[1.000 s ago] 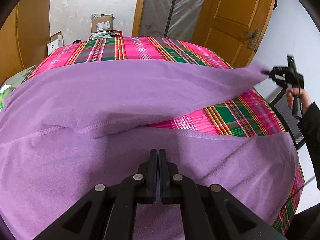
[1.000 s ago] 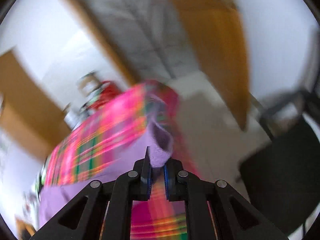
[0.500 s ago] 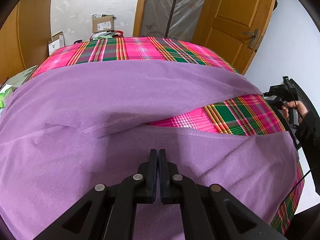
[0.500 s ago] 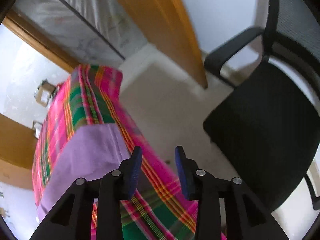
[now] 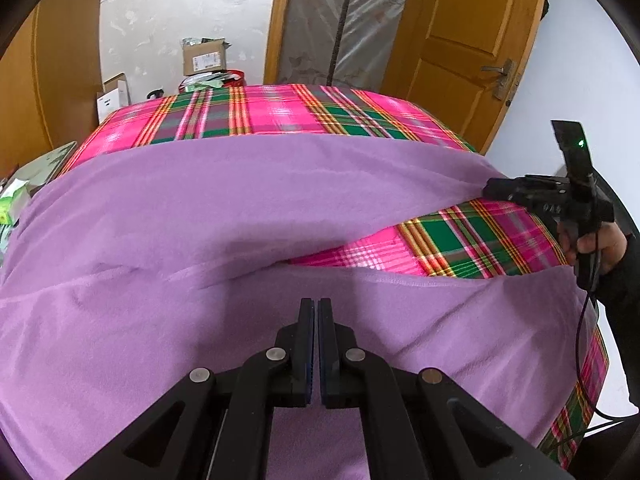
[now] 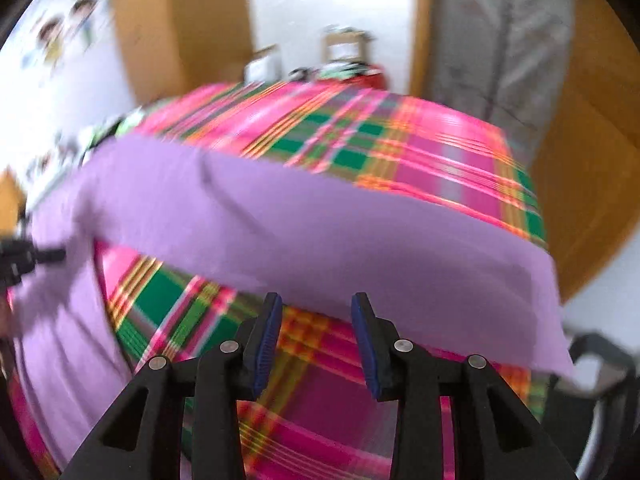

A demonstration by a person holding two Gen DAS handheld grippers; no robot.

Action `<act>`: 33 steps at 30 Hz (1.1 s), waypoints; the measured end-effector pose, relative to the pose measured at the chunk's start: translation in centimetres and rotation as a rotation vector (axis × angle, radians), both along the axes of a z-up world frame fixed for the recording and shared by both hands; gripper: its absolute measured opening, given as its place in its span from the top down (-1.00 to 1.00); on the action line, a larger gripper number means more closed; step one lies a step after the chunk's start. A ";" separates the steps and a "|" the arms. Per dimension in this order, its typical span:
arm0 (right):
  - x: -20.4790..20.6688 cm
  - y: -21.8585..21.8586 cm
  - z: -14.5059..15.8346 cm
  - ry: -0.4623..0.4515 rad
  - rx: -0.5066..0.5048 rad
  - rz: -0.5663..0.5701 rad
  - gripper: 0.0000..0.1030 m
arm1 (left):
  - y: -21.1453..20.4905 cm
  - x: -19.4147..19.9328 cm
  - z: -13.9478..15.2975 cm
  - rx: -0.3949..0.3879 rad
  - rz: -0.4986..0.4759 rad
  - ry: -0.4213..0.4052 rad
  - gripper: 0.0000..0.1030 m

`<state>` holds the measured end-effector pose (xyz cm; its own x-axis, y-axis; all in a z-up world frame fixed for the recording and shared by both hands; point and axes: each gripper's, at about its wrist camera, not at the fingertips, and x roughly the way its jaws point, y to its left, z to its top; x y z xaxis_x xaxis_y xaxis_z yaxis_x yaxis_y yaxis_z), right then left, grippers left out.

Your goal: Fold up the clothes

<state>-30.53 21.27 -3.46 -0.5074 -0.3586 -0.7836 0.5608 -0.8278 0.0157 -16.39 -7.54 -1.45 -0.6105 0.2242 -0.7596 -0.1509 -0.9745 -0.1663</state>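
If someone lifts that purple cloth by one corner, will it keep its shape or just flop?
Probably flop: the purple cloth drapes in soft folds over the plaid table and hangs off its edge. Its fuzzy surface suggests it grips rather than slides. It looks light for its spread.

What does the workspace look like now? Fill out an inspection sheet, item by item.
Surface: bed under a pink-green plaid cover.
Job's things: purple garment spread across the bed, one part stretched towards the right edge.
Clutter: cardboard boxes beyond the bed.
Grippers: left gripper shut over the purple cloth; right gripper open, nothing between the fingers.
Cables: black cable hanging from the right gripper.
Surroundings: wooden door, black chair.
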 end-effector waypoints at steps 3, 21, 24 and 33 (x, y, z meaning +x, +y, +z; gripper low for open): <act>-0.8 -1.1 -0.8 -0.004 0.022 0.019 0.27 | -1.0 0.5 -0.2 0.003 0.030 -0.005 0.99; -11.2 2.5 3.5 -0.024 0.023 -0.064 0.28 | -2.4 0.2 -1.5 0.024 0.062 -0.032 0.99; -12.6 2.0 2.7 -0.043 0.052 -0.030 0.28 | -2.4 0.0 -1.6 0.026 0.062 -0.031 0.99; -10.7 -1.8 0.5 -0.058 0.058 0.197 0.28 | -1.9 -0.8 -1.6 0.012 0.047 -0.027 0.98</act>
